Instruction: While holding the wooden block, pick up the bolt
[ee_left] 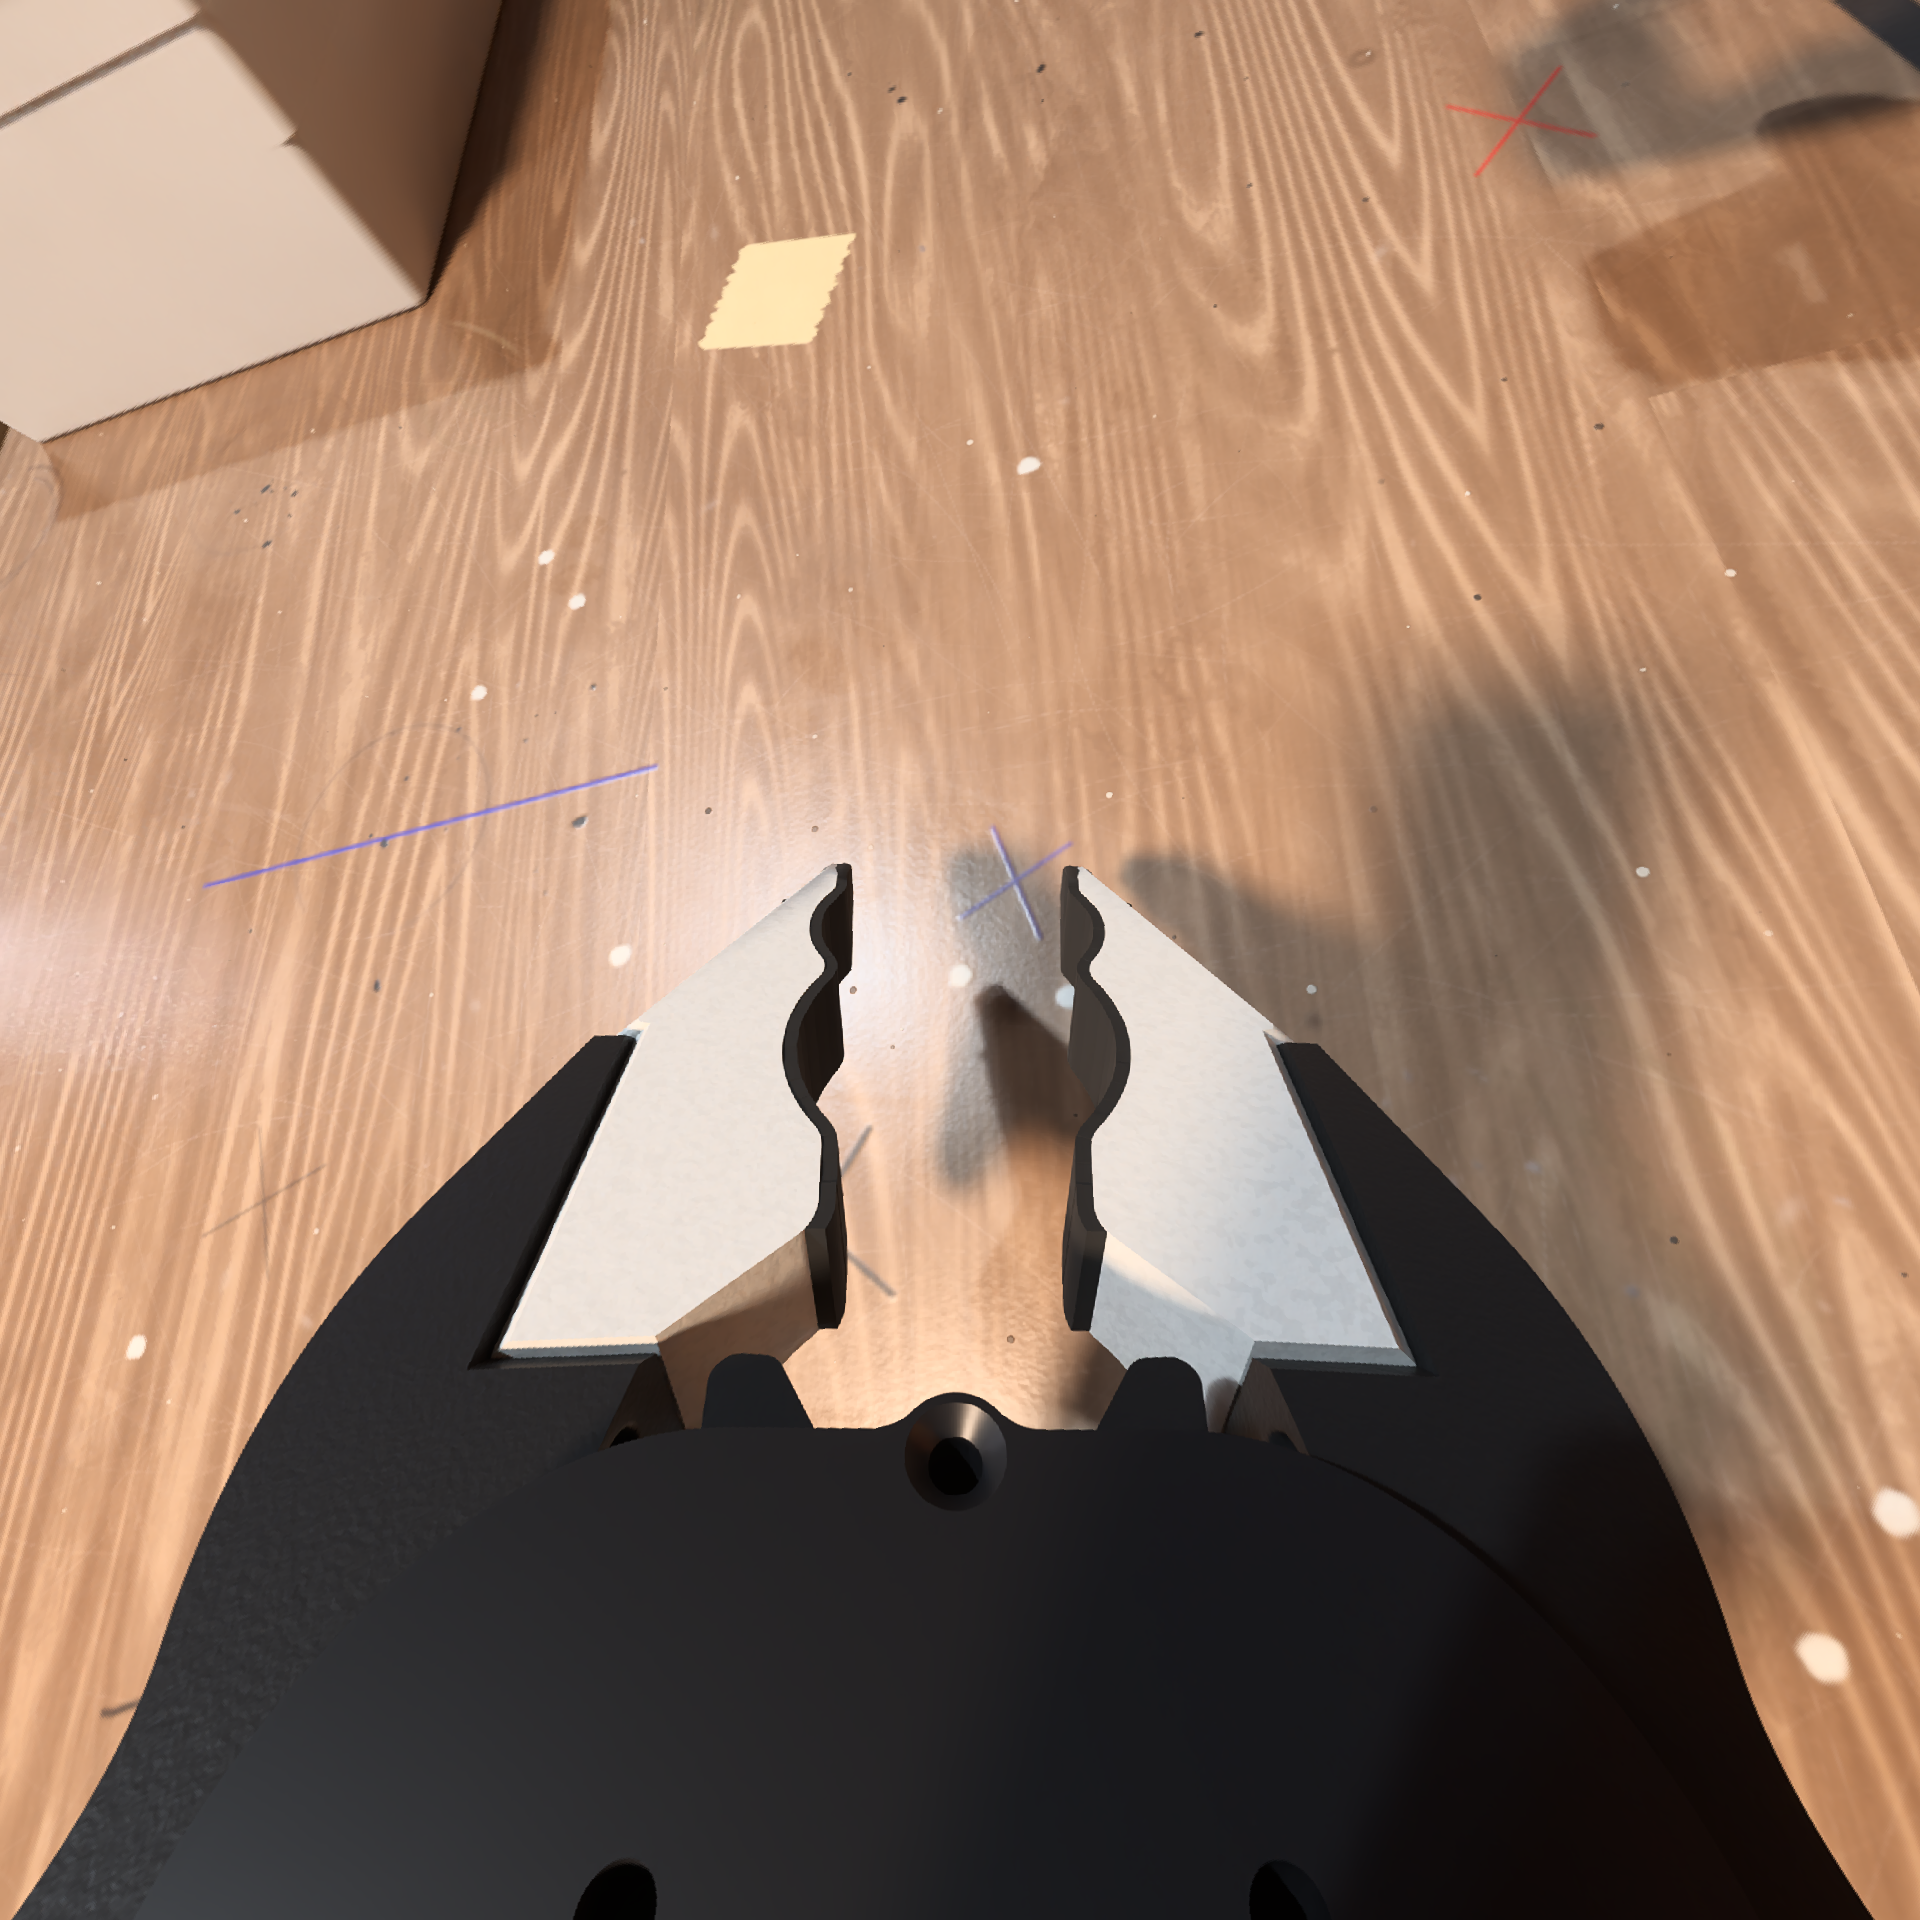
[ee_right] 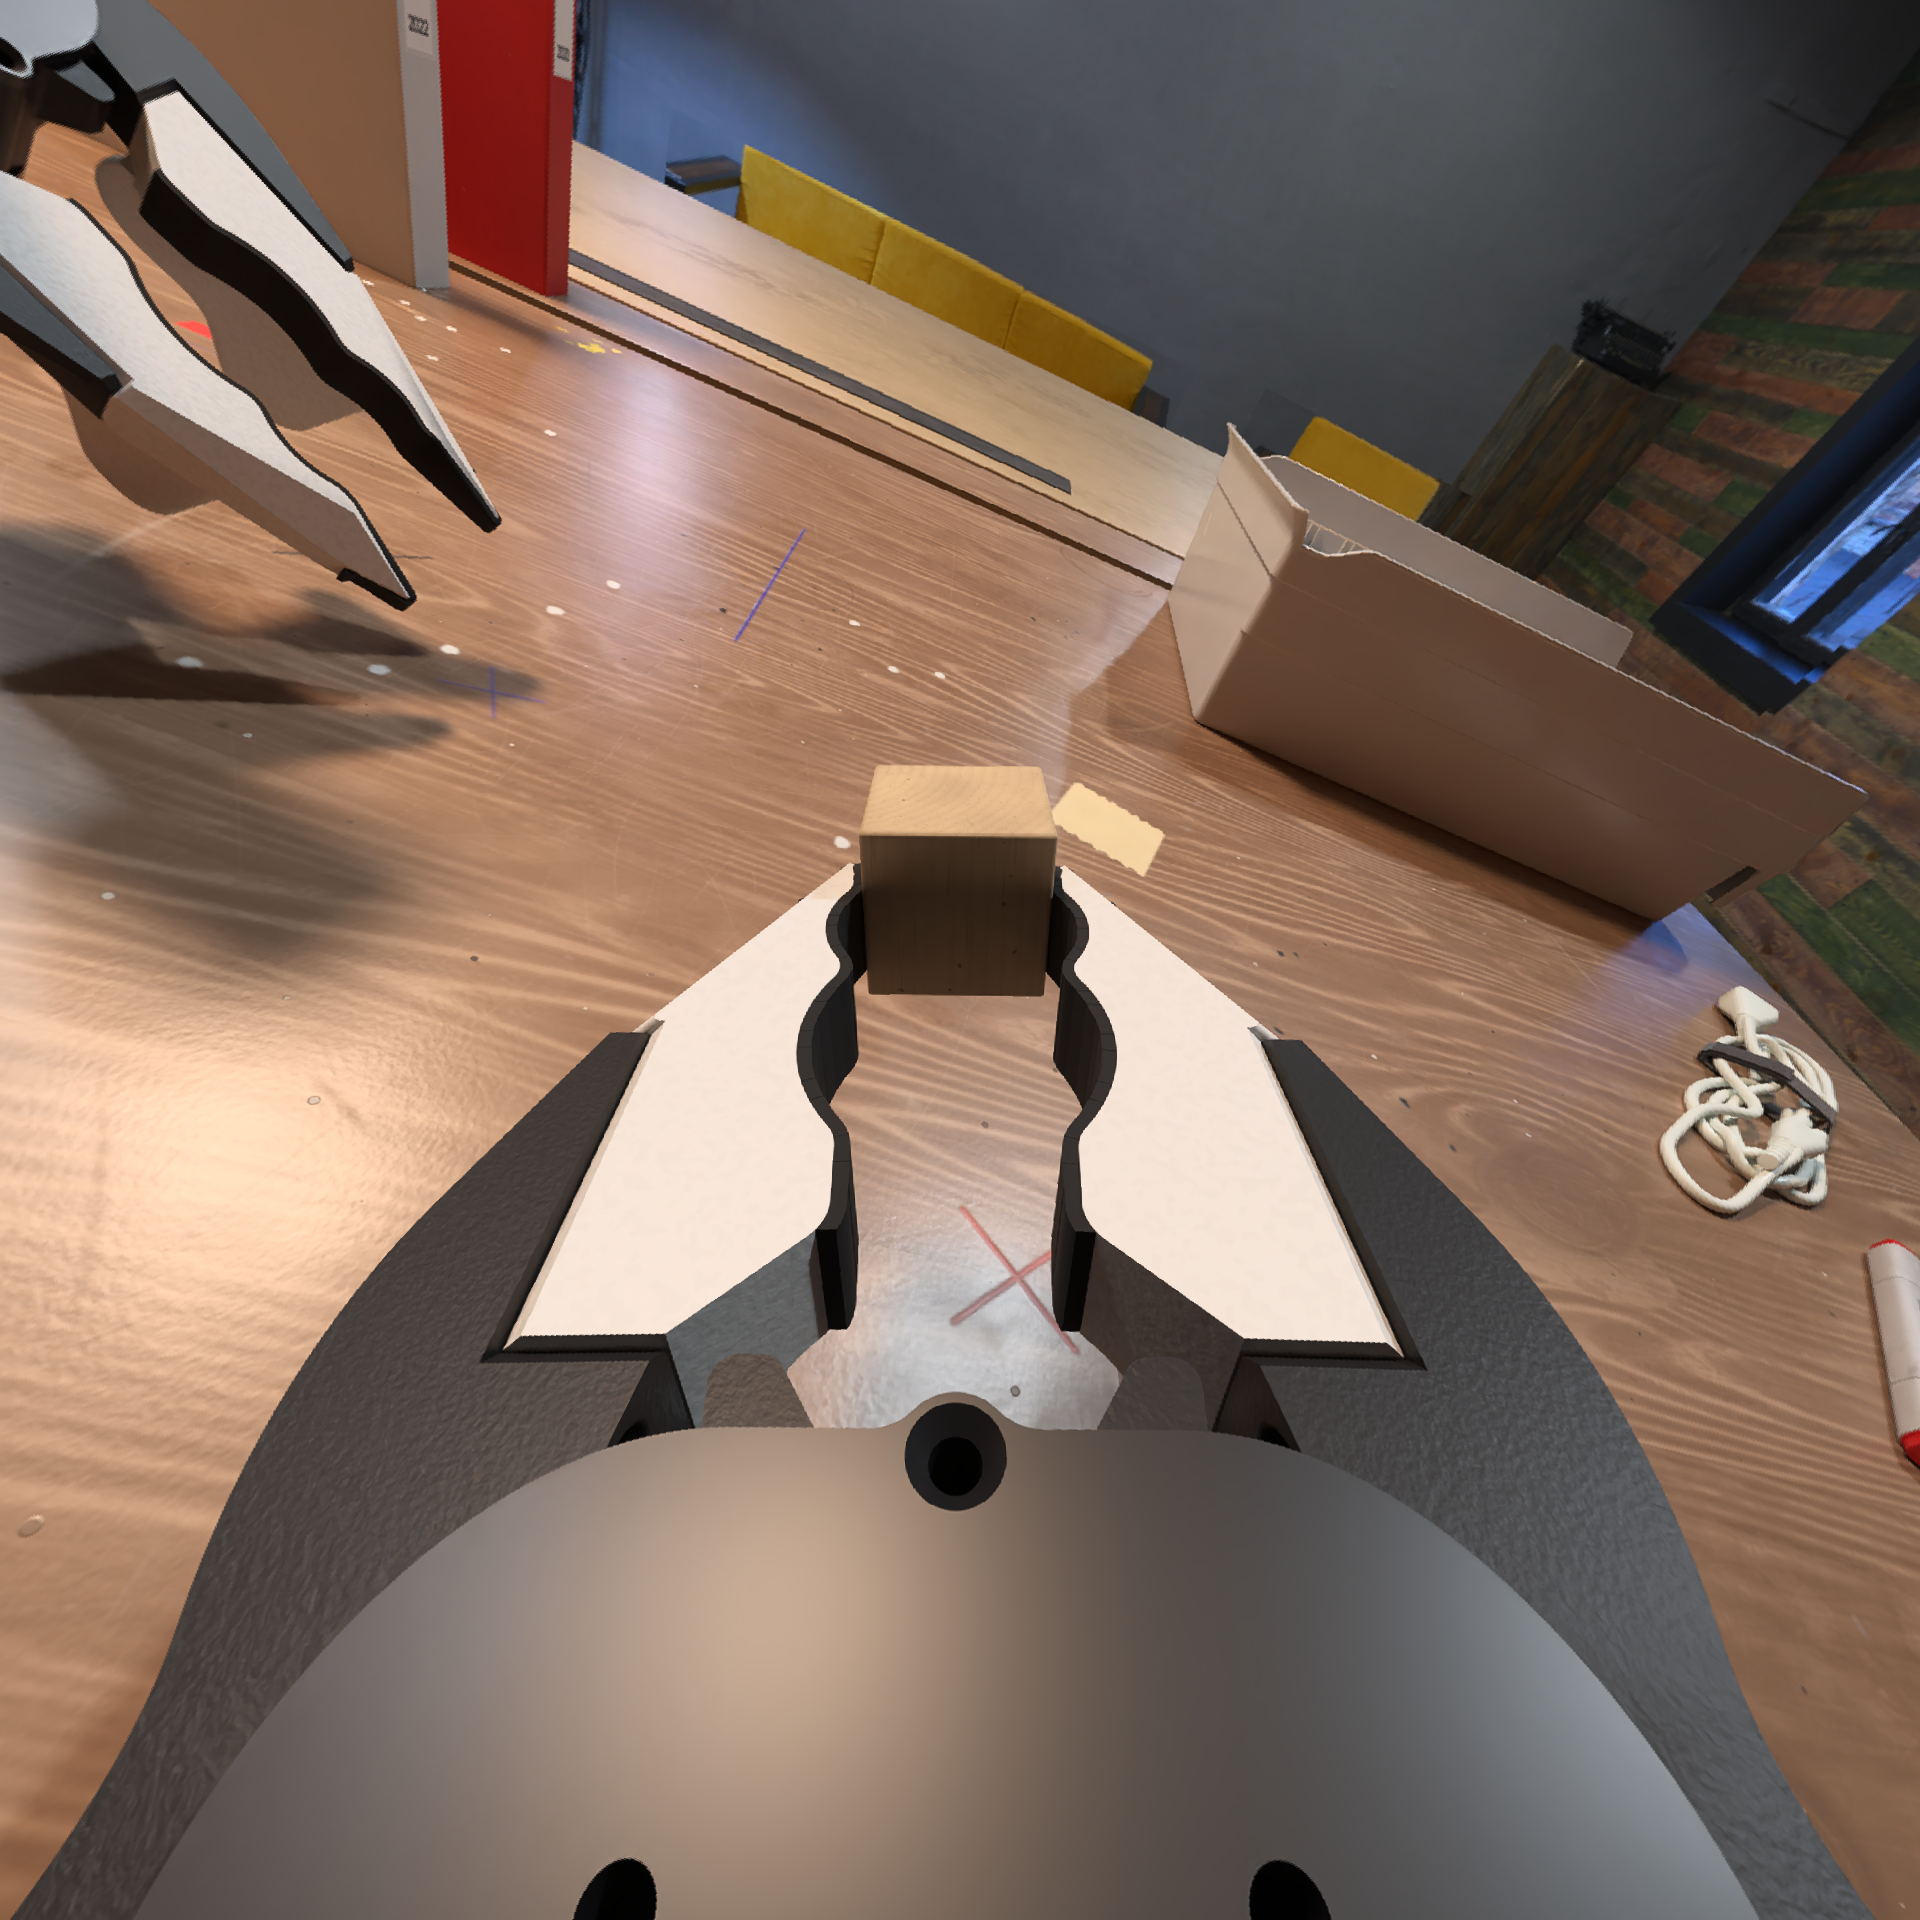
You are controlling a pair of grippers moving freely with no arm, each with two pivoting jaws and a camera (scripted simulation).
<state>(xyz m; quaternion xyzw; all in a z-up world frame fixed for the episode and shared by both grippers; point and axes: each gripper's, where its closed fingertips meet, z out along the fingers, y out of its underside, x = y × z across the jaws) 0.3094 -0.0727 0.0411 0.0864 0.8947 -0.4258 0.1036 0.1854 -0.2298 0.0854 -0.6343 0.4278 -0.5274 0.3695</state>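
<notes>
My right gripper (ee_right: 956, 883) is shut on a light wooden block (ee_right: 954, 904), held at the fingertips above the wooden table (ee_right: 312, 1039). My left gripper (ee_left: 956, 883) is open and empty, hovering low over the table (ee_left: 1247, 623) with a blue cross mark (ee_left: 1013, 883) between its fingertips. The left gripper also shows in the right wrist view (ee_right: 442, 561) at the upper left, open, with its shadow on the table. No bolt shows in either view.
A cardboard box stands at the far left in the left wrist view (ee_left: 156, 208) and at the right in the right wrist view (ee_right: 1455, 707). A pale yellow patch (ee_left: 779, 291) lies on the table. A coiled white cable (ee_right: 1745, 1122) and a red marker (ee_right: 1896, 1351) lie at the right.
</notes>
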